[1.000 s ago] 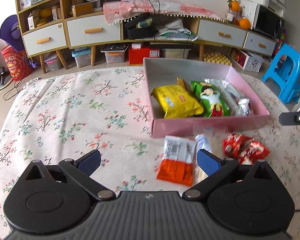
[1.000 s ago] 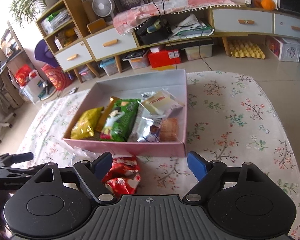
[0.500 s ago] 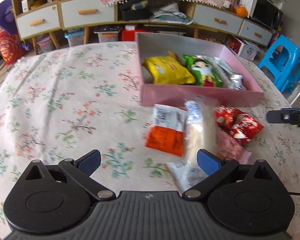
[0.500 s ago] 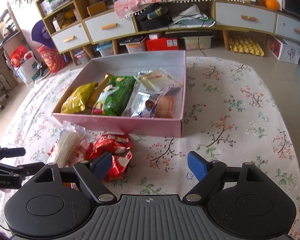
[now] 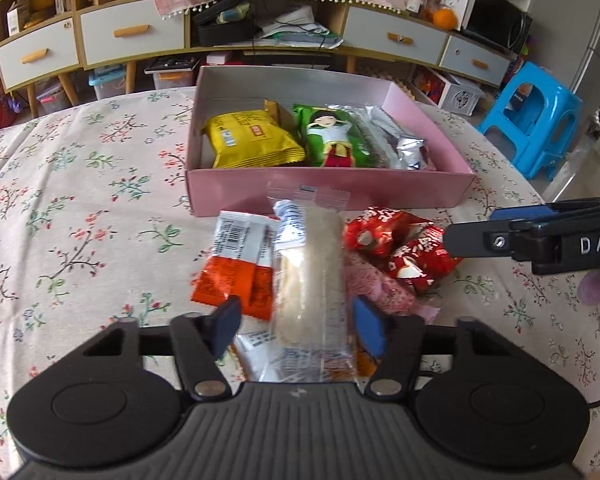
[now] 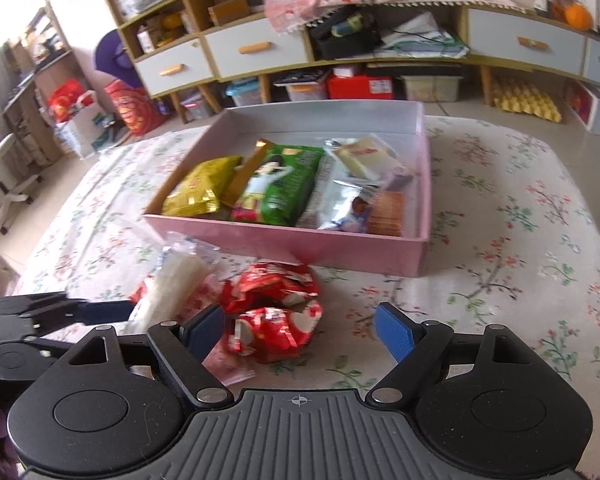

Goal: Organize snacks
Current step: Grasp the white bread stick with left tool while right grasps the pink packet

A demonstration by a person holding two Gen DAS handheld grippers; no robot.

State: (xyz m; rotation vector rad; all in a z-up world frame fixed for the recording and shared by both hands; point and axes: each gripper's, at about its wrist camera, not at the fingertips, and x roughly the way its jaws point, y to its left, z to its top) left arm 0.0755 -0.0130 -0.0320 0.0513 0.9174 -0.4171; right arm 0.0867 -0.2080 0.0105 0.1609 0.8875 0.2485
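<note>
The left gripper (image 5: 298, 326) is spread wide, its blue pads on either side of a long clear-wrapped pale rice-cracker packet (image 5: 310, 280) without pressing it; the packet's near end lies between the fingers, and whether a pad touches the wrapper cannot be told. The right gripper (image 6: 300, 332) is also wide open and holds nothing, its left pad just beside a pair of crinkled red foil snack bags (image 6: 274, 312).

Taking the shallow pink cardboard box (image 5: 328, 194) as the landmark, all the loose snacks lie on the floral tablecloth (image 5: 80, 216) in front of its near wall. The clear packet runs lengthwise toward the box, its far sealed edge reaching up against that wall. An orange-and-white flat wrapper (image 5: 238, 264) lies to its left, partly under it; the red foil bags sit to its right, with a pink patterned wrapper (image 5: 380, 286) in front of them.

Inside the box lie a yellow crinkled snack bag (image 5: 252, 142) at the left, a green packet with a cartoon child (image 5: 332, 140) in the middle and silver foil packs (image 5: 404, 140) at the right.
</note>
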